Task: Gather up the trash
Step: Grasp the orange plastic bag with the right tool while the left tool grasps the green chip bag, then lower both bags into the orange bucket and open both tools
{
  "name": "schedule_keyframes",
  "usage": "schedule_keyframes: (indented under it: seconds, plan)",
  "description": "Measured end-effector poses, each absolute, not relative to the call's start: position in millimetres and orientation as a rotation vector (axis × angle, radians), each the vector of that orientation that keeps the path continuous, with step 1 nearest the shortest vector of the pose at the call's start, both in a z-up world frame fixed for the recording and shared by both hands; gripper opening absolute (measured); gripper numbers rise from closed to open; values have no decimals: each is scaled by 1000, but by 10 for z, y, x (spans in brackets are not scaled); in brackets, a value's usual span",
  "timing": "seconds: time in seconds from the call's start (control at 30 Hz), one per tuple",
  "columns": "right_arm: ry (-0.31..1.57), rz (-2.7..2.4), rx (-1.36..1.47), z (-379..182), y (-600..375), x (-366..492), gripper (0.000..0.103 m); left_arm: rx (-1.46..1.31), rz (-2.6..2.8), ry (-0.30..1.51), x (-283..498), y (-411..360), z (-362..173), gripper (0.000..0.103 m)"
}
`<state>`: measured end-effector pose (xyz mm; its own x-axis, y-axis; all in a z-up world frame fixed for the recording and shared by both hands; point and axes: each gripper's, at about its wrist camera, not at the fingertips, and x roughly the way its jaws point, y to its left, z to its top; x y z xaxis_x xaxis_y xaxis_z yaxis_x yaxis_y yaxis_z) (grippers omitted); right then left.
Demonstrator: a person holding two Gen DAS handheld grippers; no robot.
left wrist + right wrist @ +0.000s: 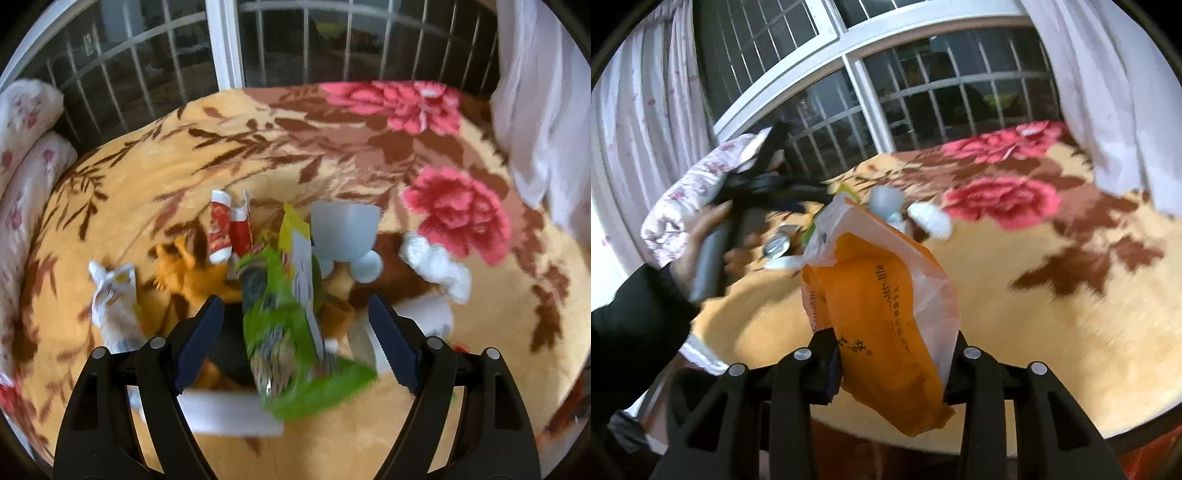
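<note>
Trash lies heaped mid-frame on a floral blanket (155, 206): left gripper (295, 325) released, a blurred green wrapper (284, 332) loose between its jaws. Widely spread, they should close squarely.

Right view: right gripper (894, 354) clenches an orange plastic bag (879, 314), centre-low; a grey cup (884, 199) crowds the pile.

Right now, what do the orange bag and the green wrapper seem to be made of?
Orange bag: thin, glossy plastic film, apparently; it creases, and its pale edge is translucent.
Green wrapper: probably printed plastic or foil-lined film; it looks shiny and crumpled, but blur leaves this uncertain.
</note>
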<state>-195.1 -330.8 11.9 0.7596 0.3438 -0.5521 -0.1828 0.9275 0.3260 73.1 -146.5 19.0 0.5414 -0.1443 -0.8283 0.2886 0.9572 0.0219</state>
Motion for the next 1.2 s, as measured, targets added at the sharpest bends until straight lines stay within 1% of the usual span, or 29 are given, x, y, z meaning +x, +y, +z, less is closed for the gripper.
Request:
schedule_keyframes:
  seconds: [0.1,0.17,0.23,0.27,0.33,0.47,0.63,0.73,0.8,0.87,0.97,1.07,1.2]
  plan:
    - [650,309,284,68,-3317,-1938,39,157,-238,997,896,-1506,70,78]
    - [653,320,290,50,-3314,-1929,39,138,-238,1004,967,-1485,21,47]
    - [651,304,291,25,-3307,-1931,39,122,-240,1011,1017,-1463,-11,34]
    - [653,308,294,15,-3306,-1932,39,118,-242,1001,1006,-1440,8,30]
    - [653,301,301,9,-3305,-1933,39,111,-251,985,947,-1405,74,29]
    - [657,300,291,46,-3223,-1970,39,125,-283,885,654,-1305,405,29]
    - [635,340,254,204,-2974,-2082,39,92,-352,751,-72,-1004,950,29]
    - [635,387,232,285,-2761,-2190,39,116,-379,665,-663,-803,1158,29]
    - [643,413,213,323,-2621,-2271,39,151,-390,622,-994,-711,1190,29]
    - [660,444,196,344,-2492,-2362,39,203,-386,589,-1361,-615,1127,29]
    - [707,490,166,306,-2332,-2500,39,240,-396,621,-1723,-462,898,29]
    - [792,501,81,124,-2149,-2637,39,250,-431,723,-2061,-314,444,29]
    - [990,480,16,-399,-1962,-2649,39,200,-459,906,-2237,-190,-249,29]
